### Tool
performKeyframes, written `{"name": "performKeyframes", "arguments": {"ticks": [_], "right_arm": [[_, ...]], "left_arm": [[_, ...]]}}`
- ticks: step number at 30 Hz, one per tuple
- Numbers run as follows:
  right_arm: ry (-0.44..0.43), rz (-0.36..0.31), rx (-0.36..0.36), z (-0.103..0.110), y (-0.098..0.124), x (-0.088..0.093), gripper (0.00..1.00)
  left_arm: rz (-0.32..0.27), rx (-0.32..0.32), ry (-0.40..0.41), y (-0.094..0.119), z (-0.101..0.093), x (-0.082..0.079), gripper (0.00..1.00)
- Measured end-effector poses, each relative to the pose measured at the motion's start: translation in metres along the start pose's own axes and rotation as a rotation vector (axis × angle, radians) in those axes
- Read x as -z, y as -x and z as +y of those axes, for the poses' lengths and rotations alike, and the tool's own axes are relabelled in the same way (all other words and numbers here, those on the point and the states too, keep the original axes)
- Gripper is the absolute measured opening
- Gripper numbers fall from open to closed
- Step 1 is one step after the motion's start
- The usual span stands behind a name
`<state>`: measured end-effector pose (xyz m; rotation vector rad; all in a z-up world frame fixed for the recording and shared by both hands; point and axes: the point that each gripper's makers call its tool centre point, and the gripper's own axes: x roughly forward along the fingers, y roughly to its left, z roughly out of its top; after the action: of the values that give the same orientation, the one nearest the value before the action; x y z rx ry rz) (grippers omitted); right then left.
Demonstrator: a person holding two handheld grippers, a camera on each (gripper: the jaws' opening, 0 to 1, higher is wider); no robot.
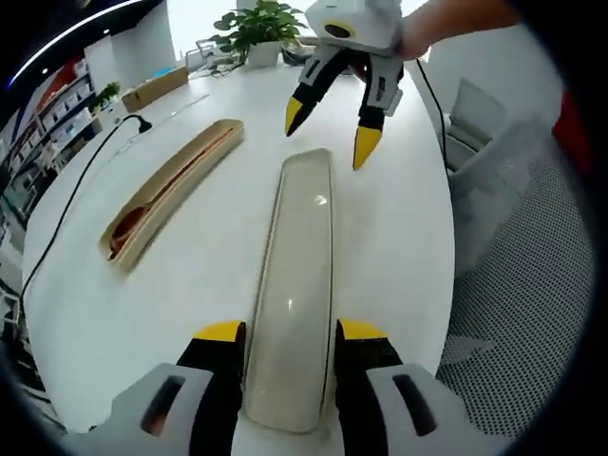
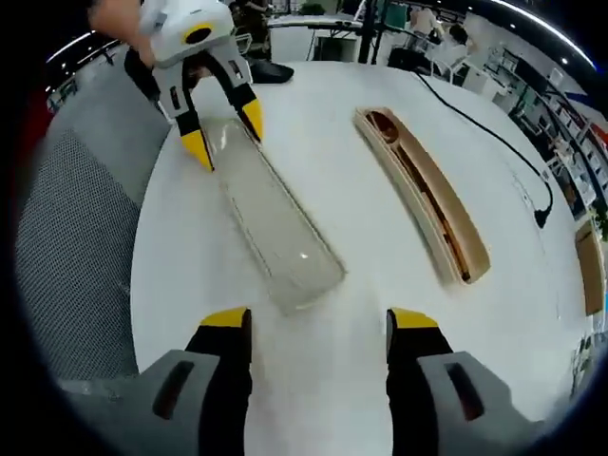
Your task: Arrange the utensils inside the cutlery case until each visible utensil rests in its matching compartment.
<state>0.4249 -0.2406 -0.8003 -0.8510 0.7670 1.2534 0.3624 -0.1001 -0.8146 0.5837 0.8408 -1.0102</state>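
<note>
A long clear lid point(image 1: 299, 256) of the cutlery case lies flat on the white table point(image 1: 399, 237). My left gripper point(image 1: 291, 331) straddles its near end, both jaws pressed against its sides. The same left gripper point(image 2: 224, 135) shows top left in the right gripper view, at the far end of the lid point(image 2: 275, 218). The beige case base point(image 1: 176, 185) lies apart on the left with brown utensils lengthwise inside; it appears again as the base point(image 2: 427, 199). My right gripper point(image 2: 318, 318) is open and empty just short of the lid's end, and hangs as the right gripper point(image 1: 330, 138) over it.
A black cable point(image 1: 85, 180) runs along the table's left side. A potted plant point(image 1: 261, 28) and a cardboard box point(image 1: 157, 87) stand at the far end. A grey chair point(image 1: 494, 142) sits beyond the table's right edge. People stand in the background point(image 2: 427, 24).
</note>
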Motion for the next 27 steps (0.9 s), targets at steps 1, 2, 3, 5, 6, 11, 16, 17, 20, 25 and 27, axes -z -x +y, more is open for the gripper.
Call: {"name": "performKeyframes", "arguments": {"ticks": [1,2,3,5,6,11,16,17,20,25,27], "right_arm": [[0.001,-0.009,-0.022,0.006,-0.001,-0.004,0.59],[0.013,-0.016,-0.064,0.016,-0.004,-0.009,0.57],[-0.003,-0.012,-0.068,0.02,-0.006,-0.01,0.58],[-0.073,-0.052,-0.093,0.031,-0.011,-0.019,0.6],[-0.054,-0.046,-0.097,0.034,-0.013,-0.018,0.62],[0.122,0.043,-0.15,0.059,-0.023,-0.011,0.62],[-0.002,0.01,-0.148,0.055,-0.022,-0.016,0.37],[0.011,0.012,-0.146,0.056,-0.022,-0.016,0.37],[-0.015,0.023,-0.165,0.055,-0.022,-0.016,0.37],[-0.382,0.006,-0.367,0.064,-0.011,-0.024,0.37],[-0.382,-0.002,-0.372,0.058,-0.011,-0.021,0.37]], "left_arm": [[-0.001,0.014,-0.023,0.001,-0.003,0.001,0.37],[-0.003,0.025,-0.045,0.001,-0.005,0.001,0.37],[-0.005,0.035,-0.06,0.002,-0.006,0.003,0.37],[-0.003,0.049,-0.043,0.004,-0.006,0.007,0.37],[-0.01,0.055,-0.064,0.006,-0.007,0.009,0.37],[-0.018,0.071,-0.084,0.007,-0.008,0.012,0.37],[-0.005,0.057,-0.132,0.006,-0.01,0.009,0.37],[-0.001,0.053,-0.132,0.006,-0.011,0.009,0.37],[0.009,0.05,-0.157,0.007,-0.011,0.009,0.37],[0.032,0.055,-0.184,0.007,-0.01,0.007,0.37],[0.041,0.062,-0.192,0.006,-0.011,0.007,0.35]]}}
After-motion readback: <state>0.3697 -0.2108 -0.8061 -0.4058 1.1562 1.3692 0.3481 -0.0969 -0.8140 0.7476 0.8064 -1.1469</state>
